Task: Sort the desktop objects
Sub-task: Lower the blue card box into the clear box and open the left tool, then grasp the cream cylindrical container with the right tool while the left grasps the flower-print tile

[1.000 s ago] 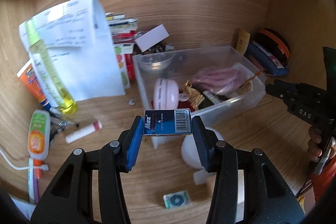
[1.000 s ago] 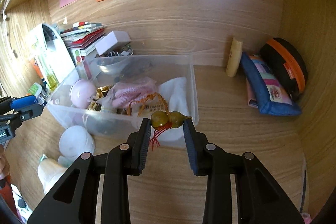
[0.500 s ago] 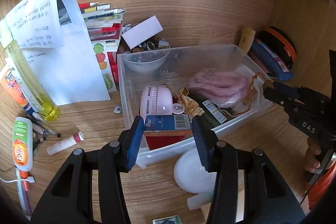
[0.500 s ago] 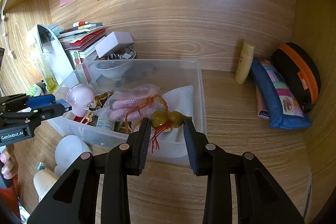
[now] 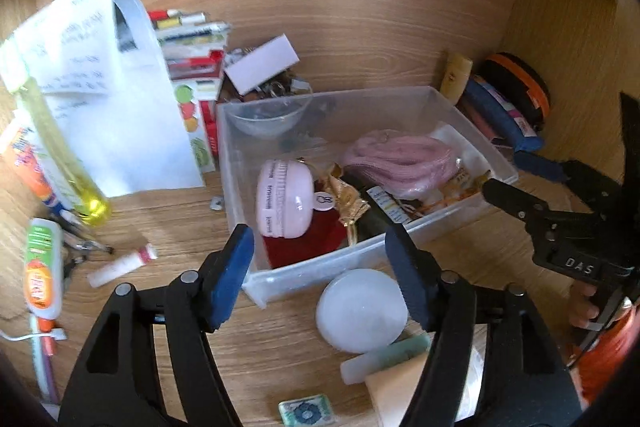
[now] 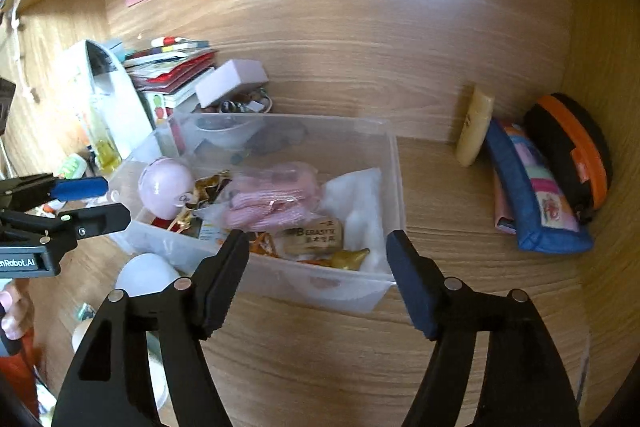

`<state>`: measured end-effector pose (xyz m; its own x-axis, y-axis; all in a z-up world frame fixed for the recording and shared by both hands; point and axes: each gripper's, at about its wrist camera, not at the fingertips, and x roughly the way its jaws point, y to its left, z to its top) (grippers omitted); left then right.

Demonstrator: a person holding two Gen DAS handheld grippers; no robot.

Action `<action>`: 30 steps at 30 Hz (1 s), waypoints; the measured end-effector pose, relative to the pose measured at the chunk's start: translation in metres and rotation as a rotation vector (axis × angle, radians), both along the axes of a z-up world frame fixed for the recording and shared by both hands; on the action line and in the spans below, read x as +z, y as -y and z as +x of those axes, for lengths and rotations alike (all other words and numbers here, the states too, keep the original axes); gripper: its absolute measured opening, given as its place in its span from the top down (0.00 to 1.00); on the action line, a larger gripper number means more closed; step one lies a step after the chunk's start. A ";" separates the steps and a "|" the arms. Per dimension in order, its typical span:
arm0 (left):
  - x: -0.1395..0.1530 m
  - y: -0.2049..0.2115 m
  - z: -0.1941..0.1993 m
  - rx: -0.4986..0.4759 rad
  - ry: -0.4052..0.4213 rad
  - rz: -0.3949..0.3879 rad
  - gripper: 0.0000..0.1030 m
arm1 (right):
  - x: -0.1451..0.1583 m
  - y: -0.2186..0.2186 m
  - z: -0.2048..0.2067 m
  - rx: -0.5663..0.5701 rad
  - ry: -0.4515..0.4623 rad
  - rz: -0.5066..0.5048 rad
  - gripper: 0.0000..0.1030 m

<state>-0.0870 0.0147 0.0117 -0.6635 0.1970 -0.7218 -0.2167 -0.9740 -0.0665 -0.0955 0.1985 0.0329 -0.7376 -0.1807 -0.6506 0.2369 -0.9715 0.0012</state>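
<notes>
Left gripper (image 5: 320, 275) jaws spread wide, nothing between them. Clear bin (image 5: 352, 267) sits just ahead of its fingertips; pink case (image 5: 284, 201) and red box (image 5: 304, 247) lie in the bin's near corner. White ball (image 5: 362, 309) on the desk between its fingers, outside the bin.

Right gripper (image 6: 316, 275) also wide apart, empty, at the bin's near wall. Gourd charm (image 6: 350, 259) lies in the bin just ahead, beside the eraser pack (image 6: 316, 235).
</notes>
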 end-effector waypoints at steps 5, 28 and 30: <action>0.009 0.012 0.023 0.049 -0.033 0.001 0.11 | 0.008 0.013 0.021 0.018 -0.017 0.029 0.23; -0.032 0.095 0.116 0.274 0.071 -0.042 0.09 | -0.042 0.129 0.100 0.116 0.018 0.067 0.13; -0.038 0.089 0.116 0.254 0.076 -0.054 0.09 | -0.048 0.123 0.096 0.098 0.045 0.055 0.12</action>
